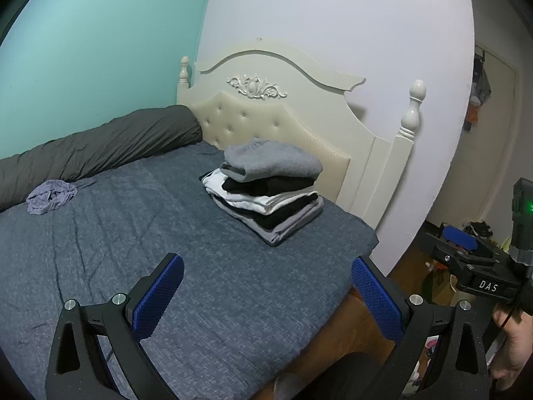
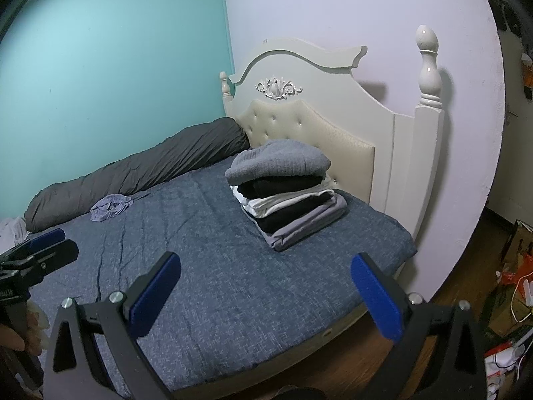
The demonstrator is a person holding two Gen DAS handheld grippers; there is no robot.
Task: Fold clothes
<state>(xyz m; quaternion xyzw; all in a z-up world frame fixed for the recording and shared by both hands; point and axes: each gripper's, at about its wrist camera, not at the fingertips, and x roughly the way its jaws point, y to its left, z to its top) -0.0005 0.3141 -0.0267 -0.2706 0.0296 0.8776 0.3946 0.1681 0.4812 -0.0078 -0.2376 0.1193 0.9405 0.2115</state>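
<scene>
**One folded stack, one loose garment, both grippers empty**

The stack of folded clothes (image 1: 266, 196) sits on the bed (image 1: 200, 283) near the headboard (image 1: 266, 116), at about 12 o'clock in the left wrist view. Its long axis runs diagonally, from the headboard side down toward the bed's near right edge, with the folded corner pointing at roughly 6 o'clock. About six layers can be counted: a grey knit piece on top, then black, white, black and grey layers beneath; the exact count is hard to tell. One crumpled bluish garment (image 1: 50, 196) lies loose at 9 o'clock, touching the single dark bolster pillow (image 1: 100, 146) that runs along the teal wall.

The left gripper (image 1: 266, 300) hovers above the bedcover, pointing toward the stack, its two blue-padded fingers spread wide with nothing between them. The right gripper (image 2: 266, 296) is likewise spread and empty, held level over the bed's near edge. A hand (image 1: 513, 343) grips the right tool's handle at 4 o'clock.
</scene>
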